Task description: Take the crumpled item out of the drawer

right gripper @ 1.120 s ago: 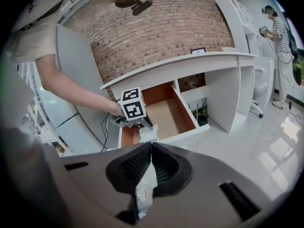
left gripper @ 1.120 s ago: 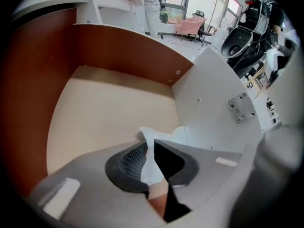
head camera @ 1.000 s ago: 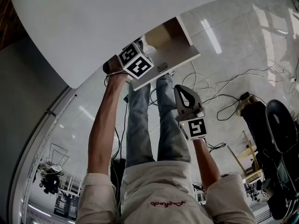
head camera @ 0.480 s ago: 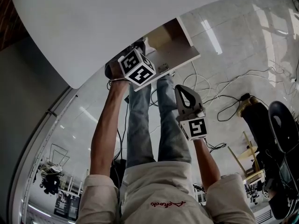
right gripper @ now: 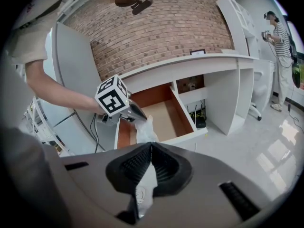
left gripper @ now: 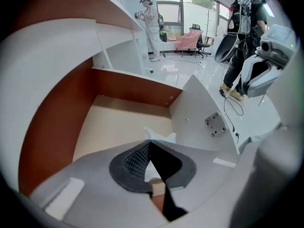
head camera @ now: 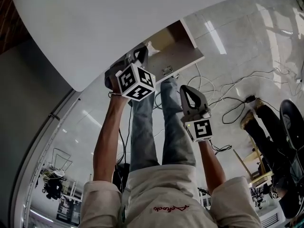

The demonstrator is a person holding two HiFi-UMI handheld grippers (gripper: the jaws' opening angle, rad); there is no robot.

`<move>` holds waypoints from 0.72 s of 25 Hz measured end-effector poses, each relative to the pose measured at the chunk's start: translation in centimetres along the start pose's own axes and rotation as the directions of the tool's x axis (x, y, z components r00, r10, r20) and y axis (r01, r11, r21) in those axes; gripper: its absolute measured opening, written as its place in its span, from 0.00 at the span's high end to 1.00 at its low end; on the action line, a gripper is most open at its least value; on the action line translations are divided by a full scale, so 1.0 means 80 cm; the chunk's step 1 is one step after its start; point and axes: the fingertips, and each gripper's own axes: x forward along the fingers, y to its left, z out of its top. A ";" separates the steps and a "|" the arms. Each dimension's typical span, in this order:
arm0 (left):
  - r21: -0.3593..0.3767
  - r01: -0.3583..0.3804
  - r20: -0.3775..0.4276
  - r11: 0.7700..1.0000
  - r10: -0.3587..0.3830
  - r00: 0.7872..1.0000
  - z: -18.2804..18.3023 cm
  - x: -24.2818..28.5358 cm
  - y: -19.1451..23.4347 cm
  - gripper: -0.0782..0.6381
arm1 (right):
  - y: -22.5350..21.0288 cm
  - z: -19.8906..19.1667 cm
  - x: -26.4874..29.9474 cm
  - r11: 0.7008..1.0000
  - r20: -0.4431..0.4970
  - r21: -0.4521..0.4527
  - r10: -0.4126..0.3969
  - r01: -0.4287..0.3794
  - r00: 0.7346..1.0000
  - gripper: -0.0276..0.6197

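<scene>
**Crumpled item** (right gripper: 145, 128): one, white. It is pinched at its top by the left gripper (right gripper: 139, 118), whose jaws are closed on it. It hangs at 5 o'clock of that gripper's marker cube (right gripper: 112, 101), over the front left part of the drawer (right gripper: 184, 112). Whether its lower end clears the rim cannot be told. In the left gripper view a white fold of it (left gripper: 160, 137) juts past the closed left gripper (left gripper: 150, 142).

**Drawer**: one, pulled out from under the desk (right gripper: 190, 62). It has brown inner walls, a white front panel (left gripper: 209, 122) and a pale floor (left gripper: 118, 122) that is bare around the item. The open top gives free room upward. The desk edge overhangs at 12 o'clock of the drawer in the right gripper view.

**Grippers**: two, each with one marker cube. In the head view the left gripper (head camera: 142, 52) is at the drawer (head camera: 178, 58). The right gripper (head camera: 183, 89) is at 4 o'clock of it, well apart over the person's legs. The right gripper (right gripper: 151, 146) has its jaw tips together with nothing clamped.

**Surroundings**: the tiled floor (head camera: 247, 46) lies open beyond the front panel. Several cables (head camera: 228, 99) run across it at 3 o'clock of the right gripper.
</scene>
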 end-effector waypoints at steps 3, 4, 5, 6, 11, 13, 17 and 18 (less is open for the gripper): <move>-0.003 -0.027 0.047 1.000 0.027 0.999 0.006 -0.020 -0.002 0.88 | 0.000 0.001 0.003 1.000 0.004 0.005 -0.004 0.004 1.000 0.94; -0.010 -0.034 0.063 0.999 0.034 0.997 0.008 -0.027 -0.003 0.88 | 0.001 0.003 0.004 1.000 0.001 -0.001 -0.002 0.002 1.000 0.94; -0.017 -0.040 0.079 0.999 0.041 0.996 0.009 -0.034 -0.004 0.88 | 0.002 0.004 0.005 1.000 -0.001 -0.005 -0.001 0.001 1.000 0.94; -0.023 -0.048 0.096 0.999 0.050 0.994 0.011 -0.042 -0.006 0.88 | 0.002 0.004 0.005 1.000 -0.001 -0.008 -0.001 0.001 1.000 0.94; -0.048 -0.088 0.163 0.995 0.094 0.982 0.010 -0.080 -0.014 0.88 | 0.001 0.004 0.006 1.000 0.006 -0.005 -0.008 0.008 1.000 0.94; -0.067 -0.101 0.192 0.993 0.112 0.975 0.004 -0.095 -0.019 0.88 | 0.002 0.006 0.007 1.000 0.005 -0.008 -0.011 0.011 1.000 0.94; -0.128 -0.121 0.240 0.984 0.149 0.959 -0.011 -0.116 -0.030 0.88 | -0.003 0.009 0.010 1.000 0.012 -0.009 -0.019 0.020 1.000 0.94; -0.144 -0.121 0.248 0.982 0.155 0.956 -0.015 -0.121 -0.035 0.88 | -0.004 0.009 0.011 1.000 0.017 -0.004 -0.024 0.024 1.000 0.94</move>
